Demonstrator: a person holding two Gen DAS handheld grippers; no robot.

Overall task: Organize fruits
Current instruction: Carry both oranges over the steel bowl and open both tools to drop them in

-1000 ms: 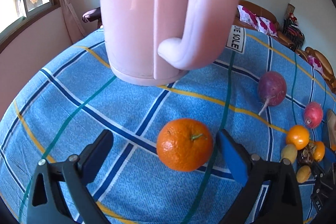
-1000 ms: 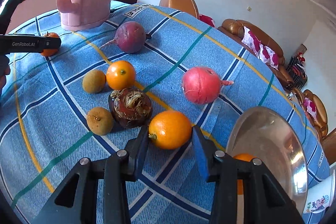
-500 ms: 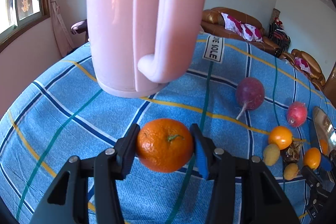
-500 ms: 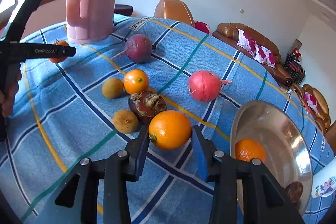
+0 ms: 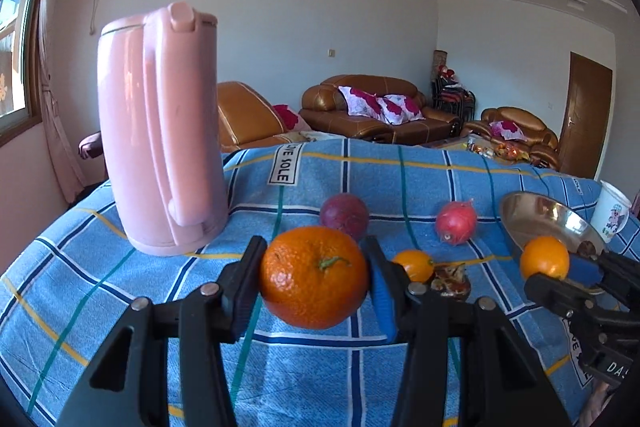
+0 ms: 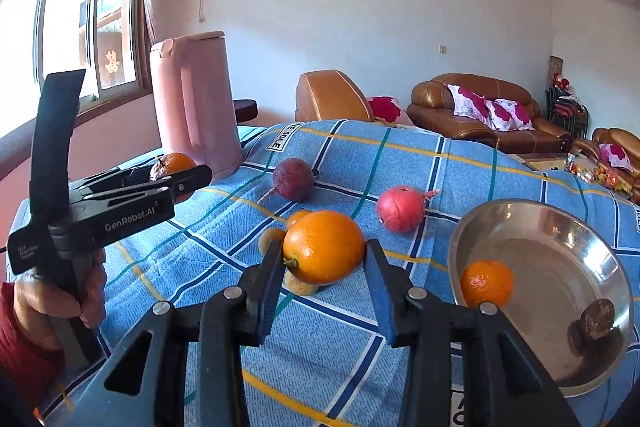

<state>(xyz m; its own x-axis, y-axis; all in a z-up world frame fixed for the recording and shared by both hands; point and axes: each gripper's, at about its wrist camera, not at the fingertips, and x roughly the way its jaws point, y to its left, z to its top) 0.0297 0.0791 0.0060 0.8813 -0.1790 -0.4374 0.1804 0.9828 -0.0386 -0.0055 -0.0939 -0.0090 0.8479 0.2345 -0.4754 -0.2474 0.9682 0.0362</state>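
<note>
In the left wrist view, the left gripper [image 5: 316, 277] has its jaws closed about partway onto a large dimpled orange mandarin with a green stem [image 5: 315, 277], both pads pressing its sides and the fruit lifted clear of the blue checked cloth [image 5: 120, 291]. A tall pink plastic kettle [image 5: 160, 131] stands far left. The shiny steel bowl [image 5: 536, 215] lies to the far right, and the right gripper [image 5: 560, 273] sits between it and the mandarin, so the left hand has the longer way to go.

In the right wrist view, the right gripper [image 6: 324, 259] is closed narrowly on a smooth orange round fruit [image 6: 323, 247], held above the cloth. The bowl [image 6: 520, 223] is just to the right of the jaws, already holding a small mandarin [image 6: 486, 283] and a dark brown fruit [image 6: 598, 313]. I judge the right hand goes first. A purple beet-like root [image 6: 293, 179] and a pink round fruit [image 6: 401, 209] wait further back.
</note>
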